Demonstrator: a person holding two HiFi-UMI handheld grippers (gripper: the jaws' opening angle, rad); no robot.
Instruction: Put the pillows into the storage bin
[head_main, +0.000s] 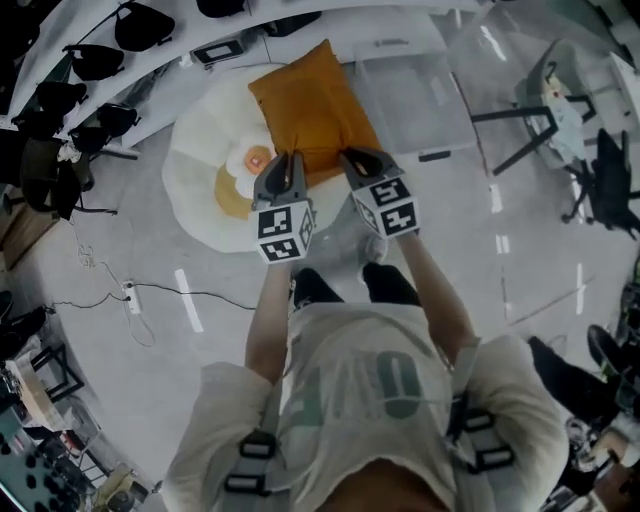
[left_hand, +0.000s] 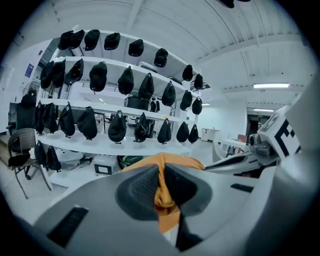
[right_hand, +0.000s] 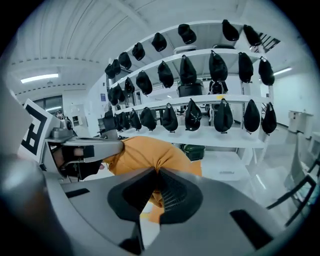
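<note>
Grey floor (head_main: 480, 260) — round white pillow (head_main: 195, 195), clear bin (head_main: 420, 100)

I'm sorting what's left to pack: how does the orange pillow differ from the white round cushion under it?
The orange pillow is square and plain; the white round cushion has a yellow patch. The orange pillow is pinched by the left gripper and right gripper; the white round cushion lies on the floor, untouched. Neither is in the clear bin.

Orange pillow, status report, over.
Both shut on orange pillow: left gripper, right gripper, at its near edge. Pillow beside clear storage bin, not yet in. Nothing in the way.
</note>
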